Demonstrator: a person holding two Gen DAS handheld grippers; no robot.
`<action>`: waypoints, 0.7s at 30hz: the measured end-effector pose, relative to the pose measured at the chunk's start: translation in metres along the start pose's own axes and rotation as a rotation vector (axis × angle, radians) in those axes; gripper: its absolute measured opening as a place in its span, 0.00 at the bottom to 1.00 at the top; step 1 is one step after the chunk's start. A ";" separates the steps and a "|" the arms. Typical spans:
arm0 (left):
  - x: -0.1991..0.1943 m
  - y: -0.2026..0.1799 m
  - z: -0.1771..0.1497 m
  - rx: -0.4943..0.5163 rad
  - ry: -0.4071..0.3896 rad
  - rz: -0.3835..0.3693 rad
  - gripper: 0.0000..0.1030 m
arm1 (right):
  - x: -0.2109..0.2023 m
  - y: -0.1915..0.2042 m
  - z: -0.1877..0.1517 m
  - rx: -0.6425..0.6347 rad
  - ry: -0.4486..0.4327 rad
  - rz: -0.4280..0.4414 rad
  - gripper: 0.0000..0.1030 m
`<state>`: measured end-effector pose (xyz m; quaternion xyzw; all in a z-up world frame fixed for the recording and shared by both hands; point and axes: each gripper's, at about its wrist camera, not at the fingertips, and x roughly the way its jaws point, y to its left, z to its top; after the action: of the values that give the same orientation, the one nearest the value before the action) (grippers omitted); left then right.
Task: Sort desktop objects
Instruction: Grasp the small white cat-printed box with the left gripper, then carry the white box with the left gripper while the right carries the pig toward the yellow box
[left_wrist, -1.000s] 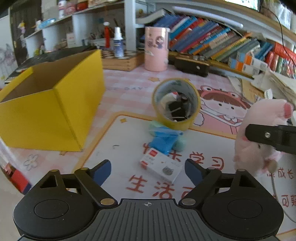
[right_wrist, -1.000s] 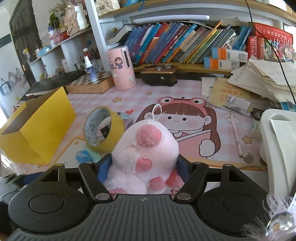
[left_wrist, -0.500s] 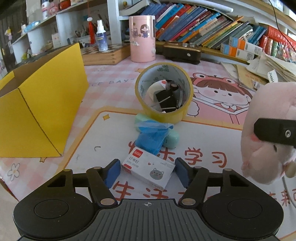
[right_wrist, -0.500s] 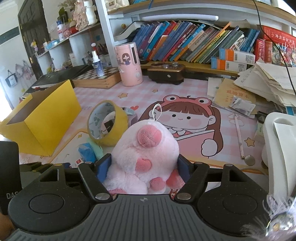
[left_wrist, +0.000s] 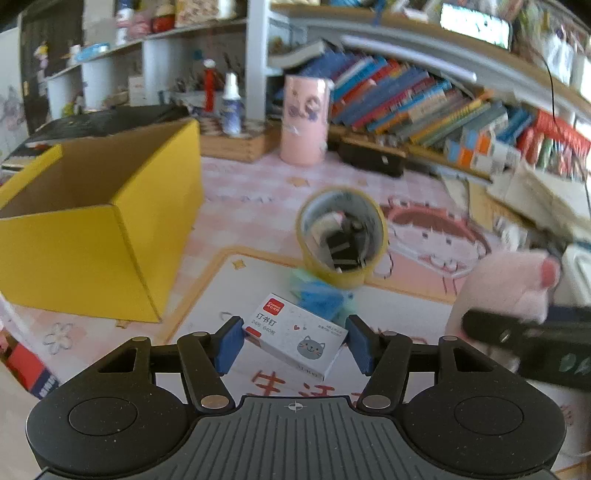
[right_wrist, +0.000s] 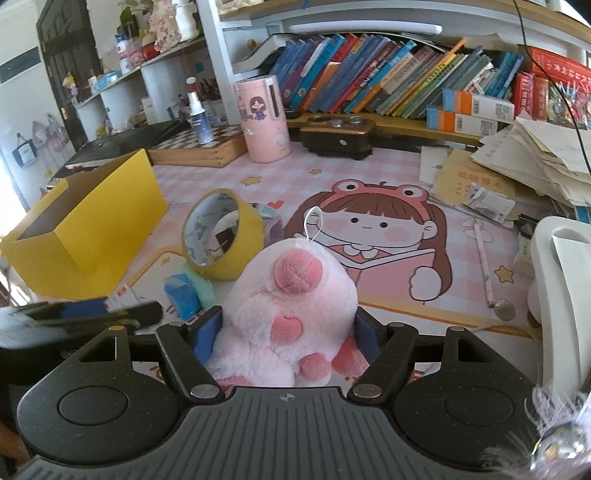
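Two hand-held grippers work over a counter covered by a pink checked mat with a cartoon girl in a frog hat. The left gripper has just closed its blue fingers on a small white staple box, one pad on each end, and holds it tilted above the mat. The box carries a red logo square, Chinese characters, "24/6", and a grey cat face. The right gripper grips a pink plush toy between its fingers; the plush has a darker pink snout and a white loop on top. Near the middle of the counter a yellow tape roll stands on edge, with a black binder clip seen through its hole. A blue packet lies just in front of it. An open yellow box sits to the left. Behind stand a pink canister with a cartoon girl and a row of books whose titles are too small to read.
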<state>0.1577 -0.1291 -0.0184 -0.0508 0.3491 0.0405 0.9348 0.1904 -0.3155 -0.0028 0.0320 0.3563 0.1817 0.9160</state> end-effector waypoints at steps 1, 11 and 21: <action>-0.005 0.003 0.001 -0.012 -0.009 -0.002 0.58 | 0.000 0.002 0.000 -0.006 -0.001 0.005 0.69; -0.032 0.028 -0.011 -0.084 -0.052 0.003 0.58 | -0.005 0.032 -0.005 -0.055 0.028 0.017 0.69; -0.055 0.076 -0.015 -0.069 -0.090 -0.041 0.58 | -0.015 0.085 -0.016 -0.037 0.032 0.000 0.69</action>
<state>0.0982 -0.0582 0.0019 -0.0881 0.3042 0.0356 0.9478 0.1430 -0.2430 0.0104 0.0119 0.3677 0.1886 0.9106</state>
